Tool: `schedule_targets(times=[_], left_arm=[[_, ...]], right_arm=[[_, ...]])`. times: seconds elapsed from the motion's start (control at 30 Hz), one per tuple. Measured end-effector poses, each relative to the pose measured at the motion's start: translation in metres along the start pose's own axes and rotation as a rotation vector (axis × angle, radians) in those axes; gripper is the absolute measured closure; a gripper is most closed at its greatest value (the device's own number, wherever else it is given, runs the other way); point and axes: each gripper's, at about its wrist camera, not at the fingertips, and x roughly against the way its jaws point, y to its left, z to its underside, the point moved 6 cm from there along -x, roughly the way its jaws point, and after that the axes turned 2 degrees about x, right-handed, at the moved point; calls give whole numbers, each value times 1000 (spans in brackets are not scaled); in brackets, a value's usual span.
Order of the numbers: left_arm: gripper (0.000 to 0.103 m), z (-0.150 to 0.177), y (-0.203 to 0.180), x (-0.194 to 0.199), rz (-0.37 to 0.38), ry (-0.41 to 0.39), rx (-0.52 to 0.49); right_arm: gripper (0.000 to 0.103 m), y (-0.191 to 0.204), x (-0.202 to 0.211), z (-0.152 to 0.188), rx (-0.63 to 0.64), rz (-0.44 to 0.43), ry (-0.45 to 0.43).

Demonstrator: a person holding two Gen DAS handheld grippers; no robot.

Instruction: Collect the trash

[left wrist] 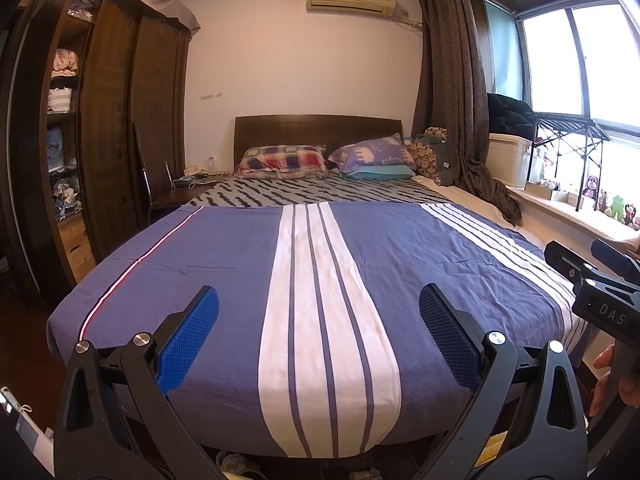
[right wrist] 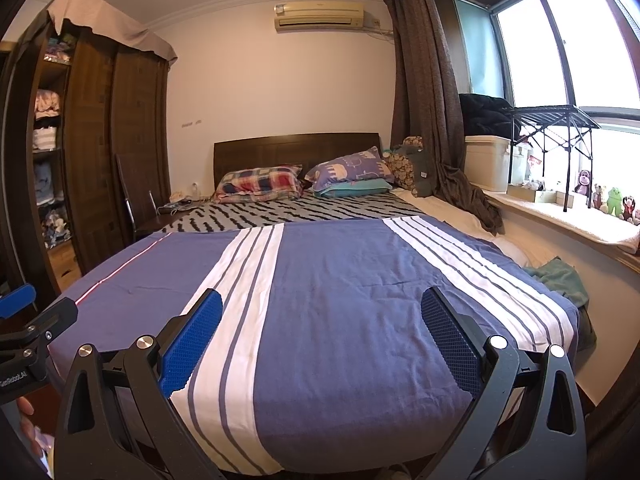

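My left gripper [left wrist: 319, 292] is open over the foot of a bed [left wrist: 224, 264] covered by a blue spread with white stripes; nothing lies between its blue pads. My right gripper [right wrist: 322, 294] is also open and empty, held over the same bed a little further right. Each gripper's black body shows at the edge of the other's view, with a hand on it. No piece of trash shows on the bedspread. Small pale and yellow items [left wrist: 236, 464] lie on the floor under the bed's foot, too cut off to identify.
A dark wardrobe [left wrist: 108, 120] with open shelves stands left. A chair [left wrist: 168, 196] with small items is by the headboard. Pillows [left wrist: 280, 162] lie at the head. A green cloth [right wrist: 560, 280] sits at the bed's right edge, below a sill with toys [right wrist: 608, 200].
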Motion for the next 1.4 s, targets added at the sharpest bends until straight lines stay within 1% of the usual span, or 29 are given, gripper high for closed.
schedule_targets(times=[0.2, 0.37, 0.5, 0.67, 0.77, 0.97, 1.1, 1.27, 1.4], left_arm=[[8, 1, 1, 0, -1, 0, 2], [8, -1, 3, -2, -16, -5, 15], [8, -4, 2, 0, 1, -15, 20], [8, -5, 1, 1, -6, -15, 39], [8, -7, 0, 2, -33, -31, 25], [8, -7, 0, 6, -25, -55, 33], [8, -5, -1, 6, -30, -53, 27], [8, -4, 4, 1, -55, -33, 34], [8, -3, 9, -4, -51, -29, 45]], right_arm=[[3, 0, 1, 2, 0, 2, 5], [3, 0, -1, 1, 0, 4, 5], [3, 0, -1, 0, -4, 9, 3], [3, 0, -1, 0, -2, 9, 3], [3, 0, -1, 0, -5, 9, 5], [3, -1, -1, -1, -6, 11, 3], [3, -2, -1, -1, -7, 14, 3], [3, -2, -1, 0, -3, 17, 4], [3, -2, -5, 1, 8, 26, 11]])
